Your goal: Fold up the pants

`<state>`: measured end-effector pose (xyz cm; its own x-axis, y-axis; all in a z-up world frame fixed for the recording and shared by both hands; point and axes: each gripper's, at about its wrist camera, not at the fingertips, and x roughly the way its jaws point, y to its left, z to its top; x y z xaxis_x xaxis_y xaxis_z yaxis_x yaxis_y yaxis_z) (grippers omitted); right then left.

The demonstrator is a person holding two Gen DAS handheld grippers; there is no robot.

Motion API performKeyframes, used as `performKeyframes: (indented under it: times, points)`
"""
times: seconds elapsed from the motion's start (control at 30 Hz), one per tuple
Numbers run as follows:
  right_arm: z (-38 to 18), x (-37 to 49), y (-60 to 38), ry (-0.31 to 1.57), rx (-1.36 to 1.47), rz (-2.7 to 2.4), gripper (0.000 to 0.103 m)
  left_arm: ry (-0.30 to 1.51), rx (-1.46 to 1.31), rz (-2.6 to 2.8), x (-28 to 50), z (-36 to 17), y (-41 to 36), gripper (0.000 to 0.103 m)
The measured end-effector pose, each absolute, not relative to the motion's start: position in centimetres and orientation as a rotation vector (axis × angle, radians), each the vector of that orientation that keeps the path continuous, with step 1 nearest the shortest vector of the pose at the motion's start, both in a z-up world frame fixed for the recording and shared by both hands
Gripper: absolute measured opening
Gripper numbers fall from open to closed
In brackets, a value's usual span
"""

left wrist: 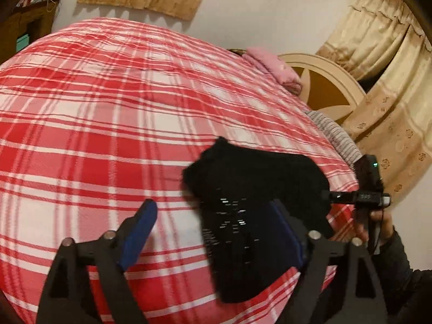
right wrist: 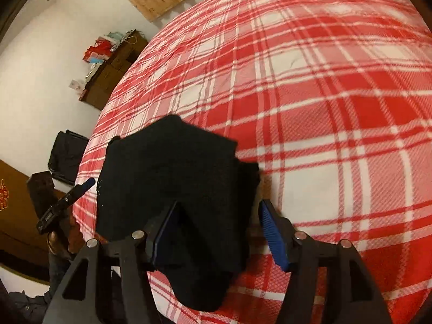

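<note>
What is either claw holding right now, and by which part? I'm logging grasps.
Nothing is held. Both the left claw and the right claw are open over the folded black pants on the bed.

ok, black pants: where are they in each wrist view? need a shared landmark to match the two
Left wrist: black pants lower right of centre, bunched on the bed, draped over the left gripper's right finger.
Right wrist: pants lower left of centre, lying across the right gripper's open fingers.
Shared landmark: the red plaid bedspread.
</note>
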<state>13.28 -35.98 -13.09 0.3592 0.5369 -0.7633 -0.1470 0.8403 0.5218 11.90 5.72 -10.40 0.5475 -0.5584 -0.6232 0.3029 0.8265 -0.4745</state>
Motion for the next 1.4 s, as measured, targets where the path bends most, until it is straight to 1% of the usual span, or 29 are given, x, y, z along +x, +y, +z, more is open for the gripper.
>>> performKeyframes:
  times: [0.1,0.17,0.2,0.23,0.27,0.3,0.37,0.4,0.43,0.57,0.7,0.77,0.8,0.87,0.9,0.97,1.0,1.03,1.07,1.13,1.17,1.2,1.23,1.27,1.3,1.37,1.4]
  points:
    - [-14.6,13.6,-36.4,1.142,0.542,0.545,0.063,0.895,-0.314,-0.520,12.8,-11.9,4.0,0.090]
    - [-15.9,13.9,-36.2,1.124,0.621,0.590,0.063,0.950,-0.335,-0.544,13.6,-13.5,2.8,0.087]
    - [-15.9,13.8,-35.8,1.113,0.611,0.598,0.055,0.971,-0.356,-0.582,13.9,-14.2,2.3,0.081]
    - [-15.7,13.6,-35.4,1.104,0.607,0.620,0.042,0.960,-0.354,-0.596,13.7,-14.6,1.8,0.075]
    - [-15.9,13.5,-34.7,1.121,0.638,0.666,0.029,0.933,-0.316,-0.597,13.4,-14.4,1.2,0.065]
    - [-15.9,13.3,-34.0,1.127,0.652,0.689,0.027,0.932,-0.301,-0.624,13.2,-14.3,0.9,0.028]
    - [-14.6,12.7,-31.8,1.101,0.542,0.701,0.025,0.936,-0.328,-0.622,13.1,-14.0,1.6,0.028]
    - [-13.5,12.6,-30.8,1.083,0.504,0.712,0.024,0.925,-0.335,-0.615,12.9,-13.5,2.2,0.014]
    - [-12.2,12.8,-29.9,1.061,0.495,0.735,0.024,0.909,-0.339,-0.608,12.7,-12.9,2.9,0.011]
    - [-7.7,15.4,-25.8,1.004,0.400,0.834,0.024,0.780,-0.381,-0.561,11.5,-8.5,7.8,0.011]
    - [-4.7,20.9,-19.1,0.972,0.316,0.967,0.024,0.683,-0.372,-0.431,11.1,-5.4,14.0,0.012]
    - [-4.2,23.8,-15.3,0.964,0.291,1.030,0.024,0.662,-0.341,-0.316,11.1,-5.3,17.2,0.013]
    - [-4.5,25.2,-13.2,0.962,0.267,1.051,0.024,0.664,-0.334,-0.281,11.3,-5.7,18.3,0.015]
    - [-6.5,28.4,-9.3,1.010,0.267,1.060,0.024,0.683,-0.325,-0.202,11.6,-7.2,20.6,0.023]
    - [-7.8,29.7,-8.2,1.044,0.272,1.052,0.026,0.711,-0.319,-0.152,12.1,-8.5,21.5,0.024]
    - [-11.5,32.0,-6.8,1.124,0.299,0.960,0.029,0.794,-0.318,-0.069,12.9,-11.3,22.8,0.026]
    - [-13.8,33.0,-6.4,1.164,0.276,0.897,0.041,0.833,-0.320,-0.070,13.1,-12.8,23.0,0.036]
    - [-15.1,33.6,-6.6,1.187,0.282,0.860,0.043,0.856,-0.326,-0.076,13.0,-13.9,23.1,0.041]
    - [-16.2,33.9,-7.2,1.188,0.340,0.877,0.043,0.820,-0.322,-0.079,12.5,-14.2,23.0,0.041]
    - [-16.1,33.7,-8.4,1.170,0.392,0.900,0.043,0.815,-0.305,-0.074,12.4,-14.0,22.6,0.041]
    - [-15.8,33.4,-8.8,1.169,0.390,0.895,0.046,0.820,-0.312,-0.066,12.3,-13.9,22.6,0.042]
    - [-15.1,33.0,-9.1,1.159,0.366,0.883,0.055,0.825,-0.320,-0.057,12.2,-13.8,22.6,0.042]
    - [-14.3,32.6,-9.7,1.138,0.331,0.841,0.060,0.827,-0.324,-0.039,12.0,-13.6,22.6,0.046]
    - [-13.8,32.2,-10.8,1.120,0.309,0.785,0.061,0.823,-0.321,-0.001,11.5,-13.2,23.1,0.050]
    - [-13.5,31.9,-11.8,1.115,0.306,0.743,0.061,0.808,-0.313,0.049,10.9,-12.6,23.0,0.057]
    - [-12.2,30.2,-14.9,1.083,0.345,0.671,0.061,0.755,-0.275,0.127,9.0,-11.1,22.5,0.059]
    - [-11.7,29.3,-15.8,1.070,0.358,0.654,0.061,0.729,-0.263,0.150,8.1,-10.1,21.9,0.063]
